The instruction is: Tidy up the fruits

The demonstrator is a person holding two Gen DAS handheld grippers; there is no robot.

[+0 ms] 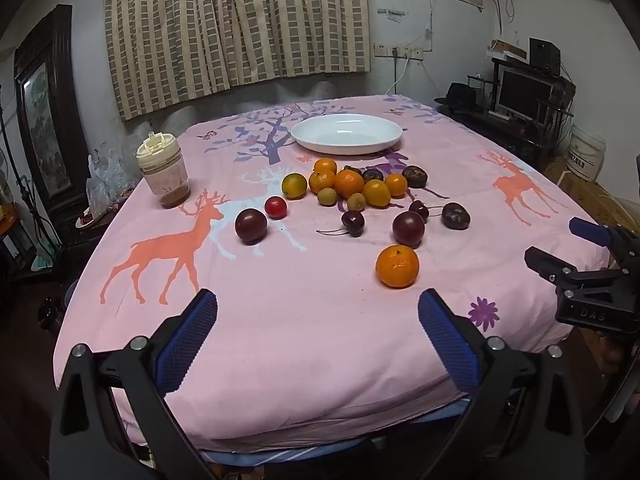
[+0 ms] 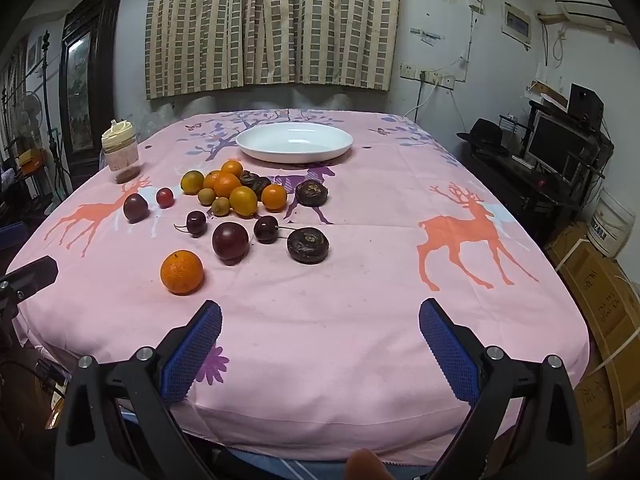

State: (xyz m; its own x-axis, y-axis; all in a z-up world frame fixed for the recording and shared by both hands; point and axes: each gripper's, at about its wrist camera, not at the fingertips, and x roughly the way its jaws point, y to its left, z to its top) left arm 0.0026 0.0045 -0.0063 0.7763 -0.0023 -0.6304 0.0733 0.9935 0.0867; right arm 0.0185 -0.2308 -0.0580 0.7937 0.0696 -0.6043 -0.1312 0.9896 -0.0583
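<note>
An empty white plate (image 1: 346, 133) (image 2: 294, 142) stands at the far middle of the pink tablecloth (image 1: 320, 320) (image 2: 360, 272). In front of it lie several small fruits in a loose heap (image 1: 348, 184) (image 2: 234, 192): oranges, dark plums, cherries, a red tomato (image 1: 276, 207). One orange (image 1: 397, 266) (image 2: 182, 272) lies alone, closest to me. My left gripper (image 1: 318, 312) is open over the near table edge, nothing between its blue pads. My right gripper (image 2: 320, 320) is open too, also empty; it shows at the right edge of the left wrist view (image 1: 560, 248).
A jar with a cream lid (image 1: 163, 170) (image 2: 121, 156) stands at the table's far left. A dark framed cabinet (image 1: 44, 120) is left of the table. A monitor and shelf (image 2: 556, 148) and cardboard boxes (image 2: 600, 304) are on the right. Curtains hang behind.
</note>
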